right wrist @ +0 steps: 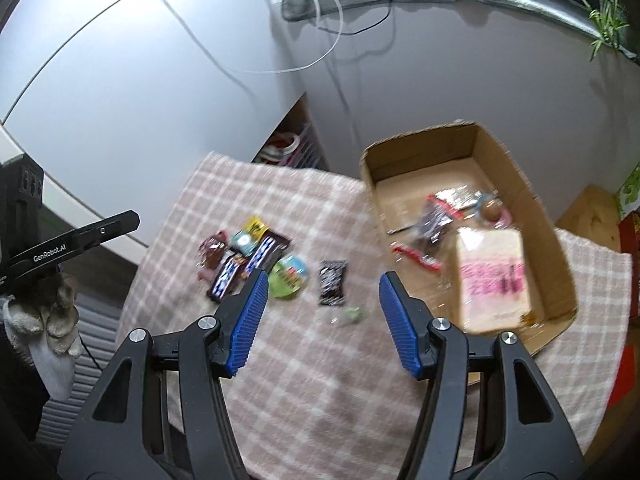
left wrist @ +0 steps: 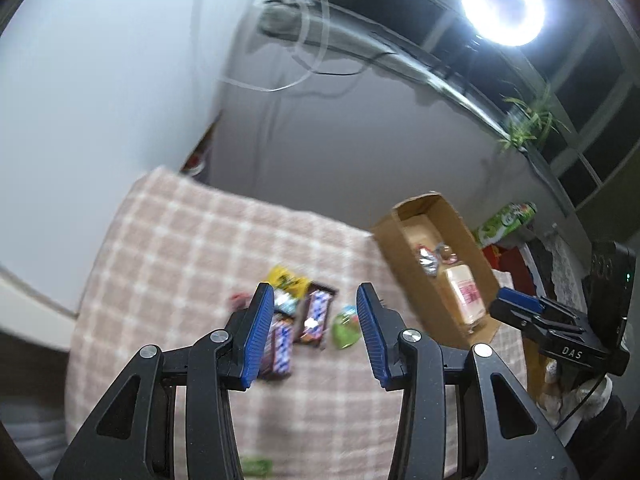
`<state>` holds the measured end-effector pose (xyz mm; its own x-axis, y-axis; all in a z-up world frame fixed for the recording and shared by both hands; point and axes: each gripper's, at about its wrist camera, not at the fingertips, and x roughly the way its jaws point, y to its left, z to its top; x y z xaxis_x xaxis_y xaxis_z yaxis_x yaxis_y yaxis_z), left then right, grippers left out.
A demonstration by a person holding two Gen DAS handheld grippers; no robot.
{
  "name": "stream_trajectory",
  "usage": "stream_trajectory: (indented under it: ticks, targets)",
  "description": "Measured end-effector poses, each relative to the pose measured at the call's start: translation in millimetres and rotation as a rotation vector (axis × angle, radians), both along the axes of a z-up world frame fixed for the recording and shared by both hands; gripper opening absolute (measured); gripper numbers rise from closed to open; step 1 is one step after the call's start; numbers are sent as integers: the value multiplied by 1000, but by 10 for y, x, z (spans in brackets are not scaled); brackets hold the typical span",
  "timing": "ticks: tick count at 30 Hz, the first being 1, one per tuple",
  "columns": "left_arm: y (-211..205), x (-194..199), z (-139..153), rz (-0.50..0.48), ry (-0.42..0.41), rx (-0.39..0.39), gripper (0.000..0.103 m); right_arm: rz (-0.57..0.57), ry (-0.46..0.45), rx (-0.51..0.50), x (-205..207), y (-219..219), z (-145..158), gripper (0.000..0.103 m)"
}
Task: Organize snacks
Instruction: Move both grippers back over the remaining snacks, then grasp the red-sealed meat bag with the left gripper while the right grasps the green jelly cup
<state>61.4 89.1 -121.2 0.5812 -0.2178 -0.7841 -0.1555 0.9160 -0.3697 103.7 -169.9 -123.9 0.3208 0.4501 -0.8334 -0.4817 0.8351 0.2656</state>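
A pile of snacks lies on the pink checked cloth (right wrist: 304, 380): dark bars with blue-white print (right wrist: 264, 254), a yellow packet (right wrist: 256, 225), a round green cup (right wrist: 289, 276), a dark wrapper (right wrist: 333, 282) and a small green candy (right wrist: 352, 315). A cardboard box (right wrist: 560, 264) at the right holds a pale packet with pink print (right wrist: 492, 276) and foil wrappers (right wrist: 436, 220). My right gripper (right wrist: 322, 280) is open and empty above the cloth. My left gripper (left wrist: 316, 294) is open and empty above the pile (left wrist: 316, 314); the box (left wrist: 394, 236) also shows there.
The left gripper (right wrist: 72, 246) shows at the left edge of the right wrist view; the right gripper (left wrist: 536, 312) shows at the right of the left wrist view. Grey walls, cables, a plant (left wrist: 528, 120) and a bright ring lamp (left wrist: 502, 2) stand behind. A green carton (left wrist: 506, 222) sits beyond the box.
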Motion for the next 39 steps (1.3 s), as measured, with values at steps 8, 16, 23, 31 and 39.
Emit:
stream_trajectory:
  ticks: [8, 16, 23, 31, 39]
  targets:
    - [208, -506, -326, 61, 93, -13, 42, 42, 58, -18, -113, 220, -269, 61]
    - [234, -673, -604, 82, 149, -20, 42, 39, 109, -38, -96, 399, -526, 60]
    - [214, -483, -662, 64, 141, -17, 42, 56, 139, -52, -35, 615, -686, 60]
    - [236, -168, -873, 49, 179, -36, 42, 58, 181, -71, 138, 791, -945, 60]
    - [286, 88, -1054, 45, 213, -33, 44, 65, 208, -107, 313, 970, -1155, 60]
